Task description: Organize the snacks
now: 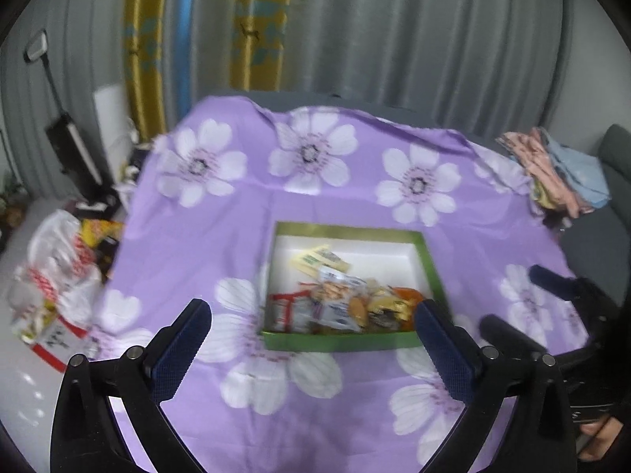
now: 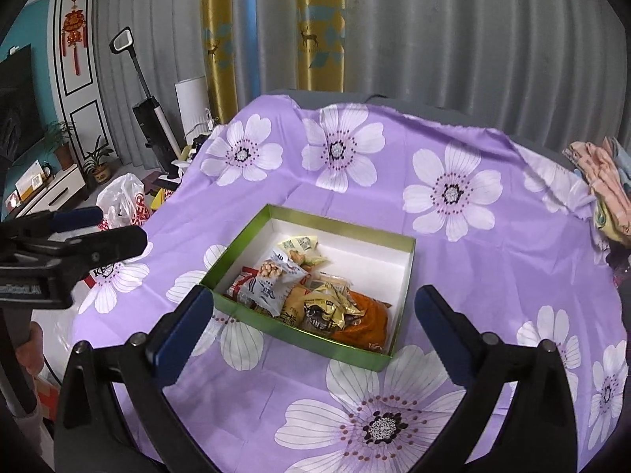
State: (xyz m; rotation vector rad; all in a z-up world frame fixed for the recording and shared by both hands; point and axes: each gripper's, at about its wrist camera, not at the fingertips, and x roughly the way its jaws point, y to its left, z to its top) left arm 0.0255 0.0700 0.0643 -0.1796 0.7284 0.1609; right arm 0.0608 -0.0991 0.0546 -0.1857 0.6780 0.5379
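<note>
A green box [image 1: 339,342] with a white inside sits on a purple flowered cloth; it also shows in the right wrist view [image 2: 303,335]. Several snack packets [image 1: 339,303] lie piled in its near half, among them a white peanut packet [image 2: 274,280] and an orange bag [image 2: 366,311]. My left gripper [image 1: 311,339] is open and empty, hovering near the box's front edge. My right gripper [image 2: 311,327] is open and empty above the cloth, near the box's front. Each gripper shows in the other's view: the right one [image 1: 528,299] and the left one [image 2: 98,228].
The purple cloth [image 2: 453,260] covers a table. A white plastic bag with more packets [image 1: 59,272] lies on the floor at left, also in the right wrist view [image 2: 126,201]. Folded clothes [image 1: 560,173] sit at the far right. Curtains hang behind.
</note>
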